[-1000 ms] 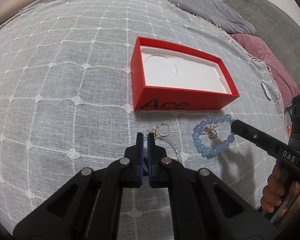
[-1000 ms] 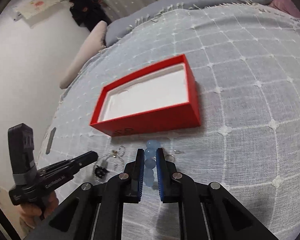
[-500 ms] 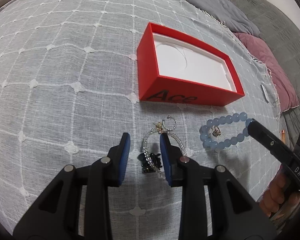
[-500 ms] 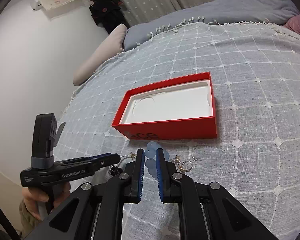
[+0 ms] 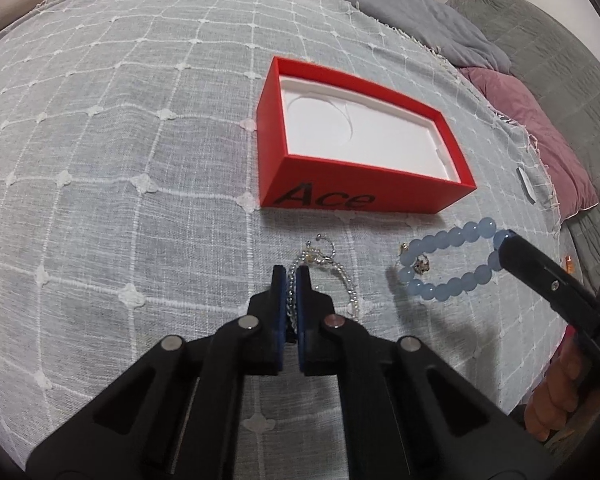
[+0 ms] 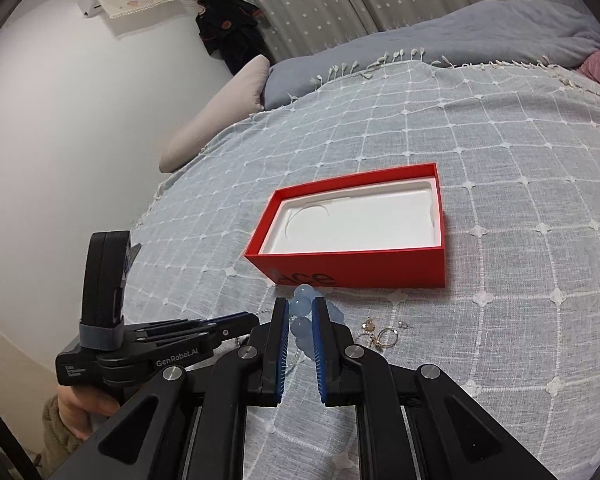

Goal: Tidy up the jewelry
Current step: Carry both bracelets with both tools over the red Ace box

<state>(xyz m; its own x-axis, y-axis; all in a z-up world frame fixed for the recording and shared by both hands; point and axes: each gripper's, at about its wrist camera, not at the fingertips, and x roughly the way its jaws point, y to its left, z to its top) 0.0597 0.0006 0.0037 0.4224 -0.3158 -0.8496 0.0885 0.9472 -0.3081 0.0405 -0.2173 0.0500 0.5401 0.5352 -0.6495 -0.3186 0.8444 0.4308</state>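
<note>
Left wrist view: left claw (image 5: 291, 278) at 6 o'clock, its jaws having just been closing, now clamped on the silver chain (image 5: 342, 280) lying on the bedspread (image 5: 100, 160). Red box (image 5: 364, 200), open, white-lined, at 12 o'clock. Blue bead bracelet (image 5: 448, 264) at 3 o'clock, its far end clamped in the right claw (image 5: 504, 246). Right wrist view: right claw (image 6: 300, 310) clamped on the bracelet's beads; box at 12 o'clock; gold earrings (image 6: 382, 334) just beside at 3 o'clock; left claw (image 6: 254, 318) at 9 o'clock.
</note>
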